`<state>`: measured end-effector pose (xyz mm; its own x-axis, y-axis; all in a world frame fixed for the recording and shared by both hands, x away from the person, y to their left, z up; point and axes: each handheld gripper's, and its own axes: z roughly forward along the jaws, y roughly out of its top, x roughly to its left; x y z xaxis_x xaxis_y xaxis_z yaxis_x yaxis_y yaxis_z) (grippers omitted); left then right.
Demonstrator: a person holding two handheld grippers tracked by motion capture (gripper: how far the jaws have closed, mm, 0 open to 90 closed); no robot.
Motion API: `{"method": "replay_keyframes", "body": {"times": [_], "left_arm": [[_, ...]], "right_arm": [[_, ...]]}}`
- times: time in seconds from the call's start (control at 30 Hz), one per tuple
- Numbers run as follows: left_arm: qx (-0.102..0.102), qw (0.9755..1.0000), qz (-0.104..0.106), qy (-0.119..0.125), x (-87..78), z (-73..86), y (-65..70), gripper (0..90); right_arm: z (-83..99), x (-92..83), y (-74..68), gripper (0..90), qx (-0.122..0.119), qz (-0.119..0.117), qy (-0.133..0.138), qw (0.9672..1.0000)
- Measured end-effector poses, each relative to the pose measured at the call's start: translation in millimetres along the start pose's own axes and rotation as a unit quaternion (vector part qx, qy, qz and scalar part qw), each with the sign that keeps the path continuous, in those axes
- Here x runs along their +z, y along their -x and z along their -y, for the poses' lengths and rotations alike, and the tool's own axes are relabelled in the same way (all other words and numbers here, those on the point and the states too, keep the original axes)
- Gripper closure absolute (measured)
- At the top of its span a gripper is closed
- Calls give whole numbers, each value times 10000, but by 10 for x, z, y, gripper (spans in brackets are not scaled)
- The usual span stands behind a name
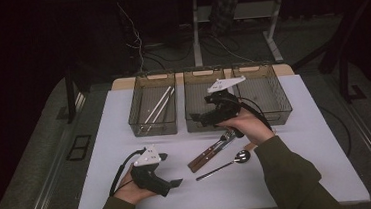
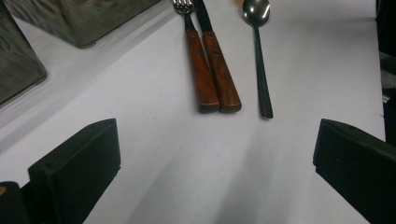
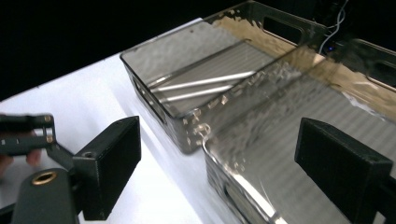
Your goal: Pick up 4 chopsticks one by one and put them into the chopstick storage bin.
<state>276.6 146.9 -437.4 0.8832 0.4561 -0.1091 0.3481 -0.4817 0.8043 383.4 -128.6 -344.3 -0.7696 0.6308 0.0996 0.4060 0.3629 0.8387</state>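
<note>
Right gripper (image 1: 198, 117) at middle bin's (image 1: 206, 123) front wall, jaws wide apart, nothing between. Left gripper (image 1: 171, 170) near table's (image 1: 130, 189) front edge, jaws spread, empty. Fork (image 2: 198, 65), knife (image 2: 217, 65), spoon (image 2: 258, 51) side by side on table, front of centre. Two chopsticks (image 1: 158, 105) in left bin (image 1: 153, 127).

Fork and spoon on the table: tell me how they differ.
The fork has a brown wooden handle with rivets; the spoon is plain metal with a thin dark handle. The fork lies tight against the wooden-handled knife; the spoon lies apart, beside them. The fork ends in tines, the spoon in a rounded bowl. Both lie flat on the white table, roughly parallel, outside the bins.
</note>
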Motion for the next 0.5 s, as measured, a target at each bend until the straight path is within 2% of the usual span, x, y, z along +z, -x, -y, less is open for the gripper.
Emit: {"method": "replay_keyframes", "body": {"times": [0.27,0.5], "left_arm": [[-16,10000,-44,-16,-4,2,-15,0],[-30,10000,-43,-4,-6,0,-18,0]], "right_arm": [[317,-252,102,139,90,42,189,9998],[572,-435,148,139,42,109,233,9997]]}}
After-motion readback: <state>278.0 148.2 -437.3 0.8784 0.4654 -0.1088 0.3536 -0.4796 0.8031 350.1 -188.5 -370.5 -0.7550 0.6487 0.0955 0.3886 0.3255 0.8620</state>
